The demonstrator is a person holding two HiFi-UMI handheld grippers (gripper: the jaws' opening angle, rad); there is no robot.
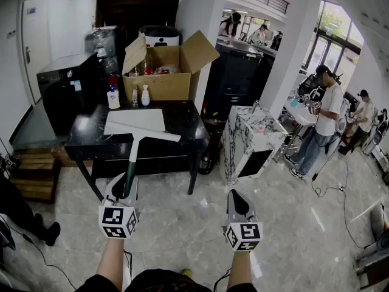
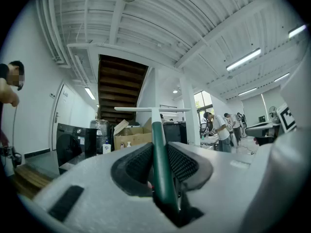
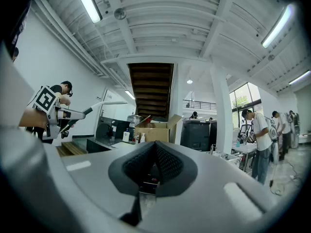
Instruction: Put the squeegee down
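The squeegee (image 1: 141, 133) has a dark green handle and a long white blade. In the head view its blade hangs over the front half of the black table (image 1: 182, 119), crosswise, with the handle reaching back toward me. My left gripper (image 1: 122, 191) is shut on the lower end of that handle. Seen from the left gripper view, the green handle (image 2: 161, 154) runs up between the two pads to the level blade (image 2: 151, 109). My right gripper (image 1: 236, 204) hovers over the floor to the right, shut and empty, its pads (image 3: 167, 162) pressed together.
A white board (image 1: 137, 119) lies on the table. Behind it stand spray bottles (image 1: 113, 97) and an open cardboard box (image 1: 161, 73). A marble-patterned cabinet (image 1: 249, 142) stands to the right, wooden steps (image 1: 35, 168) to the left. People (image 1: 322, 123) stand at the far right.
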